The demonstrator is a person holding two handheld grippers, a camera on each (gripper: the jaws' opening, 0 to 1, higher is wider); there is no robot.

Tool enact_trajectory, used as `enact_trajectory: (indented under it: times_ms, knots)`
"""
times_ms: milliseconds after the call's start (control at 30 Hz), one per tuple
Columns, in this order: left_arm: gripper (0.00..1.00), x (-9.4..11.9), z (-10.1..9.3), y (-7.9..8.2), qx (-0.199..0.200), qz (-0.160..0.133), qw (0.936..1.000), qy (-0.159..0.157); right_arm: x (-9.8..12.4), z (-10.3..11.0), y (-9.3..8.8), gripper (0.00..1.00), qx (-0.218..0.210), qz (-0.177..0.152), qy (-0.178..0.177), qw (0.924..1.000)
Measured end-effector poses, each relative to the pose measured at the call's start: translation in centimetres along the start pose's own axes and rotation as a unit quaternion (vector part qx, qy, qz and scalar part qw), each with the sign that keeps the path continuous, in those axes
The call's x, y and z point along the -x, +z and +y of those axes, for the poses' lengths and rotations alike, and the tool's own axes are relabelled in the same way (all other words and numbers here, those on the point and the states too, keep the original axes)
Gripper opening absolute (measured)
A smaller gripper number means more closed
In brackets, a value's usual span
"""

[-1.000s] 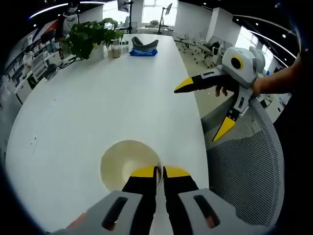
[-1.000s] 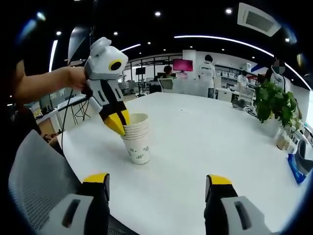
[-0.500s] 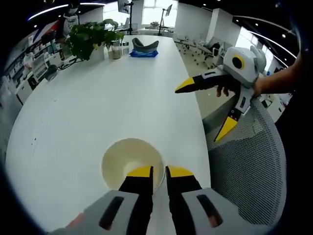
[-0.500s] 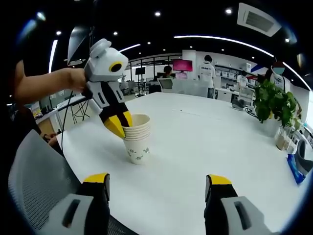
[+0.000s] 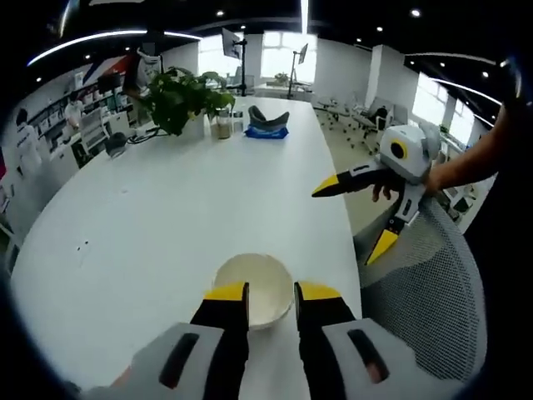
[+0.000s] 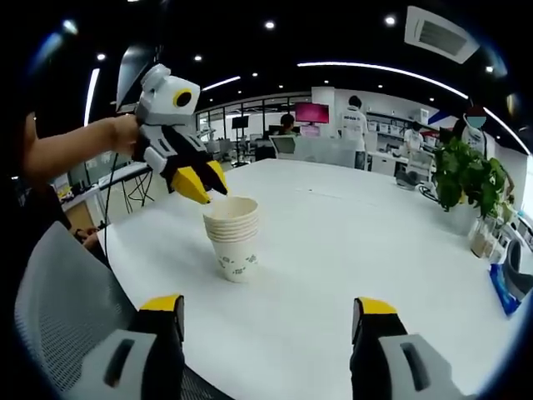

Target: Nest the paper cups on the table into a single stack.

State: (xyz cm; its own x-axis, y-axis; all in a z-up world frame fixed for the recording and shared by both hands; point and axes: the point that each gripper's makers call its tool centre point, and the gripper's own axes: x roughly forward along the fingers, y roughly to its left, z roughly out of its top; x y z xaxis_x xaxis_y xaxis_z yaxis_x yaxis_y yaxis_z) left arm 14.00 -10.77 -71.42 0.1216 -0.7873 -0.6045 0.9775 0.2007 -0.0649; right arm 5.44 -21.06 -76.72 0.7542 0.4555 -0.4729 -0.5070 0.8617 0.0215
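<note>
The left hand-held gripper point(image 6: 198, 185), jaws slightly apart and empty, hangs just above the upright nested stack of cream paper cups point(image 6: 231, 239) on the white worktop point(image 6: 350, 242); the right hand-held gripper point(image 6: 265, 312), wide open, sits farther off.

The left gripper view looks steeply down from close above the cup stack point(image 5: 252, 287), facing along the table point(image 5: 166, 217) toward the plant point(image 5: 185, 96). The right gripper view sits lower, at the table's near edge, looking level across it. Both share stack, table, plant.
</note>
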Motion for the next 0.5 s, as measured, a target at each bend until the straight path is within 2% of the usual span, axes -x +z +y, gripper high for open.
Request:
enact_trajectory:
  times_ms: [100, 200, 267, 367, 500]
  knots:
    - [0.29, 1.4, 1.2, -0.5, 0.008, -0.023, 0.9993, 0.027, -0.1, 0.4, 0.1, 0.87, 0.007, 0.002, 0.007, 1.0]
    - [0.37, 2.7, 2.0, -1.8, 0.02, -0.035, 0.9981, 0.047, -0.1, 0.6, 0.0, 0.89, 0.01, 0.005, 0.013, 0.9999]
    - [0.41, 3.2, 1.7, -2.1, 0.026, -0.04, 0.9973, 0.055, -0.2, 0.7, 0.1, 0.9, 0.01, 0.006, 0.016, 0.9998]
    - [0.47, 3.9, 2.4, -3.6, 0.04, -0.049, 0.9958, 0.065, -0.2, 0.8, 0.1, 0.9, 0.021, 0.012, 0.021, 0.9995]
    - [0.51, 3.8, 1.9, -4.9, 0.056, -0.06, 0.9942, 0.07, -0.3, 0.4, 0.6, 0.9, 0.032, 0.018, 0.024, 0.9991]
